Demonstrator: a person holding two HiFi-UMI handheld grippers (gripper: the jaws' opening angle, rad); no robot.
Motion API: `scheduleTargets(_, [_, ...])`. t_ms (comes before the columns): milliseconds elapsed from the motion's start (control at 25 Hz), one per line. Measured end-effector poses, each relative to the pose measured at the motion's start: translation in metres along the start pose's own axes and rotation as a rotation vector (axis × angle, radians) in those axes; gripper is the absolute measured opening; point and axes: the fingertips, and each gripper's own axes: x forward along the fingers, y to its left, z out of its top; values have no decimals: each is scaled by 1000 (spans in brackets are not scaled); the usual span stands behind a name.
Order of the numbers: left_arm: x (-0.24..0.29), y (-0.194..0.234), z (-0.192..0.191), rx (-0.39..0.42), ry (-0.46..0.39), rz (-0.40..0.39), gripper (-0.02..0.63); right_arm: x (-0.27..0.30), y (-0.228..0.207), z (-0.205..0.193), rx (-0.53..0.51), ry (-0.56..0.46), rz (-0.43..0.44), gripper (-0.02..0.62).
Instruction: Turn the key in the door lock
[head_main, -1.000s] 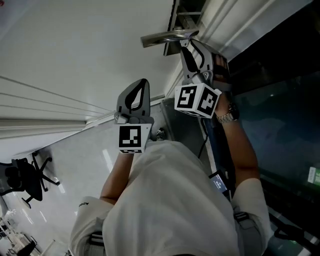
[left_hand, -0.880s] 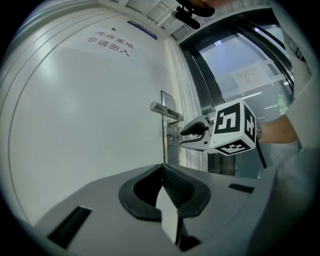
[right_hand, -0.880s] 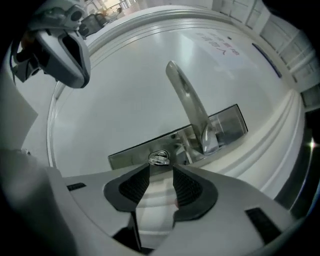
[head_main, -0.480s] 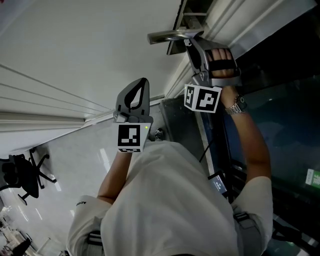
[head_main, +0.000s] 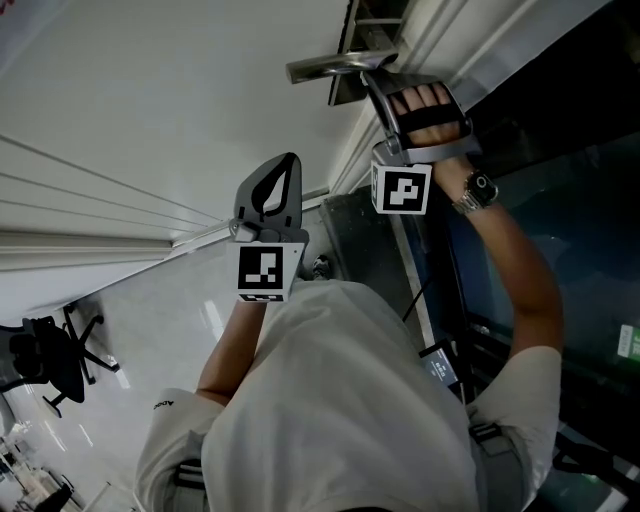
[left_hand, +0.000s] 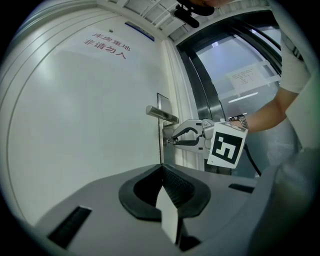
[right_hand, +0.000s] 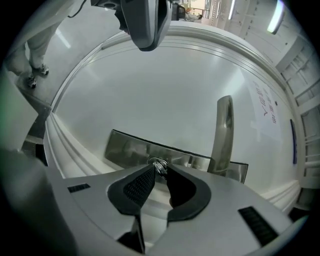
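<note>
A small metal key (right_hand: 160, 166) sticks out of the steel lock plate (right_hand: 127, 149), below the lever handle (right_hand: 223, 131) of the white door. My right gripper (right_hand: 159, 170) points straight at the lock, and its jaws have just been closing with the key head between their tips, which now pinch it. In the head view the right gripper (head_main: 372, 90) sits under the handle (head_main: 335, 68). The left gripper view shows it from the side (left_hand: 173, 141). My left gripper (head_main: 289, 163) hangs back from the door, shut and holding nothing (left_hand: 161, 169).
The white door (head_main: 150, 100) fills the left side and carries red lettering (left_hand: 107, 46) near its top. A dark glass panel (head_main: 570, 210) in a metal frame stands to the right of the lock. An office chair (head_main: 50, 360) stands on the floor behind.
The right gripper has rolled about its own axis at the lock, so its marker cube now faces me squarely, and its jaws have narrowed. The left gripper has not moved.
</note>
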Motion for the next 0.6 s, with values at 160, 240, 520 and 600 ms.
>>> scheduleTargets(160, [2, -6, 1, 1, -2, -15, 9, -1, 0, 1, 50, 13, 22, 32])
scheduleTargets(240, [3, -8, 1, 2, -3, -19, 9, -1, -3, -1, 124, 29, 9, 34])
scheduleTargets(520, [2, -4, 0, -1, -1, -8, 9, -1, -6, -3, 417, 58, 2, 43])
scheduleTargets(600, [2, -4, 0, -1, -1, -6, 9, -1, -7, -4, 497, 69, 8, 46])
